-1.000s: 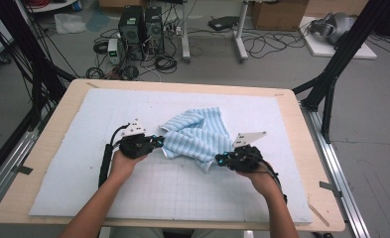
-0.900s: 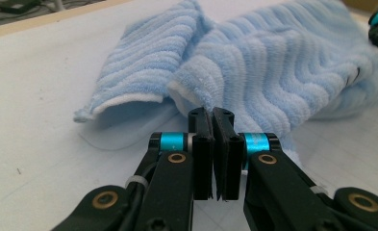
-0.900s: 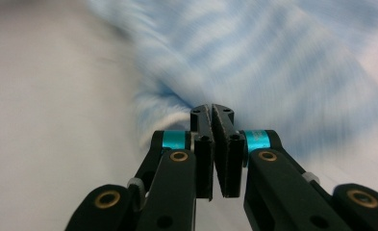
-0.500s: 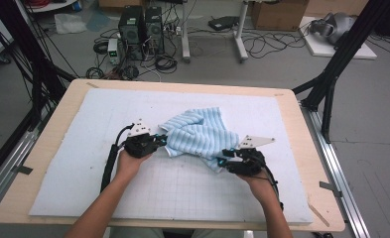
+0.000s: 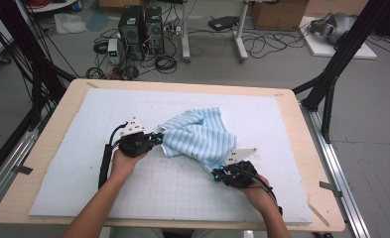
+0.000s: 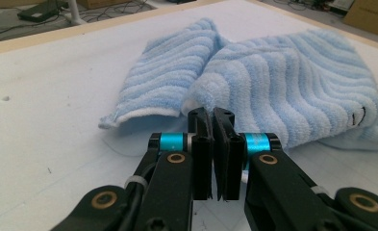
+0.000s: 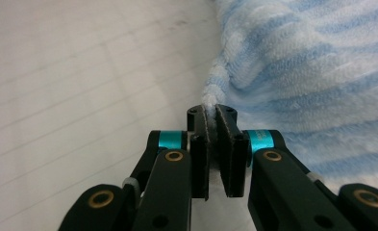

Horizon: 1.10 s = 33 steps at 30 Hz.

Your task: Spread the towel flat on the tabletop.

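A light blue striped towel (image 5: pixel 200 136) lies crumpled in the middle of the white gridded mat (image 5: pixel 103 106). My left gripper (image 5: pixel 157 137) lies at the towel's left corner, shut, with the white hem pinched at its tips (image 6: pixel 211 113); the towel (image 6: pixel 283 86) bunches up just beyond. My right gripper (image 5: pixel 216 172) is at the towel's near right corner. In the right gripper view its jaws (image 7: pixel 211 109) have just been closing and now pinch the fluffy edge of the towel (image 7: pixel 311 62). A hand holds each gripper low over the mat.
The mat covers a wooden table (image 5: pixel 48 148) with metal rails along both sides. Black frame legs (image 5: pixel 331 79) stand at the far corners. Computer towers (image 5: pixel 140 25) and loose cables sit on the floor beyond the far edge.
My right gripper has moved toward the near edge, drawing the towel's corner with it and stretching the cloth. The left gripper has stayed about where it was.
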Each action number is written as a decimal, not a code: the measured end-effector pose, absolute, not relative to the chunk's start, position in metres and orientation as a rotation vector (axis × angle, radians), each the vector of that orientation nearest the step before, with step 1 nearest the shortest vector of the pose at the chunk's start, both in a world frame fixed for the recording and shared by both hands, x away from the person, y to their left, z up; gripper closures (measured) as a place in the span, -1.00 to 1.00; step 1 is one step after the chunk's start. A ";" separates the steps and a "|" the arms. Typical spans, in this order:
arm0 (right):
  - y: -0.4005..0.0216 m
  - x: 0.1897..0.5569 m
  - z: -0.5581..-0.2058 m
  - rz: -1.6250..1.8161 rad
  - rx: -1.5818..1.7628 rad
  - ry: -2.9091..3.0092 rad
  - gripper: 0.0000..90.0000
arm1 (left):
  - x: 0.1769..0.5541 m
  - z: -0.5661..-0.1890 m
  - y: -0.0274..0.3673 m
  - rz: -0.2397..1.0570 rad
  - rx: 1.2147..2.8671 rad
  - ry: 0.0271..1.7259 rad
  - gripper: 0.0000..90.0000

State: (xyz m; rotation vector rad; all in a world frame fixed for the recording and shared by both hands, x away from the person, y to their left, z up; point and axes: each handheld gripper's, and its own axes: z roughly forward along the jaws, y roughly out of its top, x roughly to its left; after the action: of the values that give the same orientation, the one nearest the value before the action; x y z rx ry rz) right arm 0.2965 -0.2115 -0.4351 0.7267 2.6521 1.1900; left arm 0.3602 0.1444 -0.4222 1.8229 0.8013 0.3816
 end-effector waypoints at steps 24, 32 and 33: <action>-0.263 0.296 -0.418 1.455 1.012 2.360 -0.03 | 0.362 -0.428 0.133 0.402 1.842 0.860 -0.05; -0.243 0.324 -0.427 1.199 1.110 2.292 -0.01 | 0.355 -0.433 0.142 0.393 1.817 0.871 -0.08; -0.231 0.331 -0.432 1.163 1.097 2.322 -0.21 | 0.354 -0.434 0.144 0.389 1.815 0.877 -0.08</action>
State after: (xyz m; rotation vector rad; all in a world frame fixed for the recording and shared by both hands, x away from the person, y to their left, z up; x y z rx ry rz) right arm 0.3315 -0.2314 -0.4317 1.0972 2.3219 1.1634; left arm 0.3539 0.1439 -0.4337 1.8151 0.8771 0.3889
